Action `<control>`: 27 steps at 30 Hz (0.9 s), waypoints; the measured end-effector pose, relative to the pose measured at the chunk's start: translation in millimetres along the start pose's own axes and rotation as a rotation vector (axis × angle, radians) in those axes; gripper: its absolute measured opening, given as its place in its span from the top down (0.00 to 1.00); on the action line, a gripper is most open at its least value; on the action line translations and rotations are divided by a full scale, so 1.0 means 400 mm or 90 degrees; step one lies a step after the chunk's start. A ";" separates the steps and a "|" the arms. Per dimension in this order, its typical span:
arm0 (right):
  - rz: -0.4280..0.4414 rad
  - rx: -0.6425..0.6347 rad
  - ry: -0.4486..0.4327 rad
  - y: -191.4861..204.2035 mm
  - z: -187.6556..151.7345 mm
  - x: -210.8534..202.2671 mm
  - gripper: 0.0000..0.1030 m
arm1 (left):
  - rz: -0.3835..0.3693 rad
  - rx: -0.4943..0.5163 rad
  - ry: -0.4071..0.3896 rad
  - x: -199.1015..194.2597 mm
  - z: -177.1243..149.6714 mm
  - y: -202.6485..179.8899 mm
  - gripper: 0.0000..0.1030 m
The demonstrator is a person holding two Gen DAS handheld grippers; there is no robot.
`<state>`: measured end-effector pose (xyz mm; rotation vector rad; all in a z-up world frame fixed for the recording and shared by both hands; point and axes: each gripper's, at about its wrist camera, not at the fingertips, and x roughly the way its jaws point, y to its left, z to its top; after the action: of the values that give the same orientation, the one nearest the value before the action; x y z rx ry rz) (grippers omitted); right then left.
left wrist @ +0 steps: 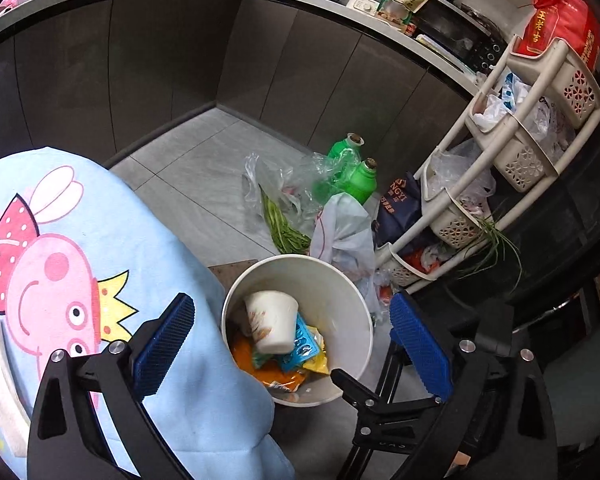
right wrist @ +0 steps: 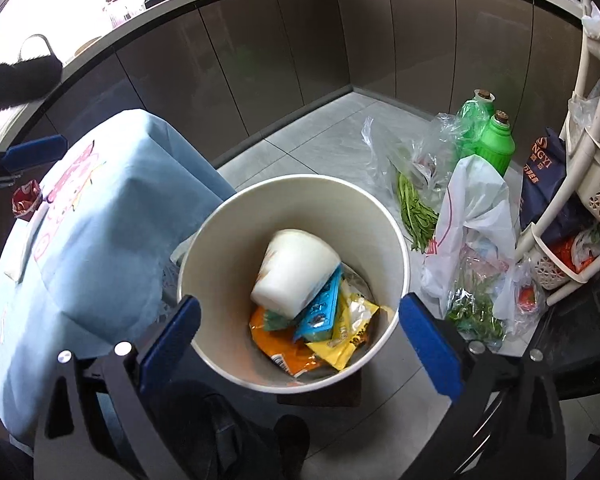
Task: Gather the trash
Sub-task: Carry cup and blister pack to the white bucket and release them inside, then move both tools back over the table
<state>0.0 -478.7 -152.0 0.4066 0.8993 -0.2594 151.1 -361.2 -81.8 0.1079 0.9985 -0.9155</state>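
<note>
Trash inside white bin

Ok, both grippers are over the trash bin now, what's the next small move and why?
Probably lift both away from the white bin and go looking for more trash. The right gripper and left gripper stand open and empty, while the paper cup and snack wrappers already lie inside.
</note>
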 end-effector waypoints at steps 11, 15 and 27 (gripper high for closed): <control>0.005 -0.028 -0.030 0.054 0.037 -0.066 0.03 | 0.015 -0.006 -0.027 -0.074 -0.005 0.007 0.08; 0.013 -0.049 -0.048 0.096 0.049 -0.108 0.03 | 0.036 -0.006 -0.046 -0.137 -0.006 0.016 0.08; 0.056 -0.134 -0.076 0.282 0.078 -0.194 0.03 | 0.083 -0.058 -0.100 -0.341 -0.053 0.094 0.08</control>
<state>19.0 -388.0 -46.4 0.2327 0.7803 -0.1056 134.0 -243.8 -1.9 0.0236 0.8761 -0.7459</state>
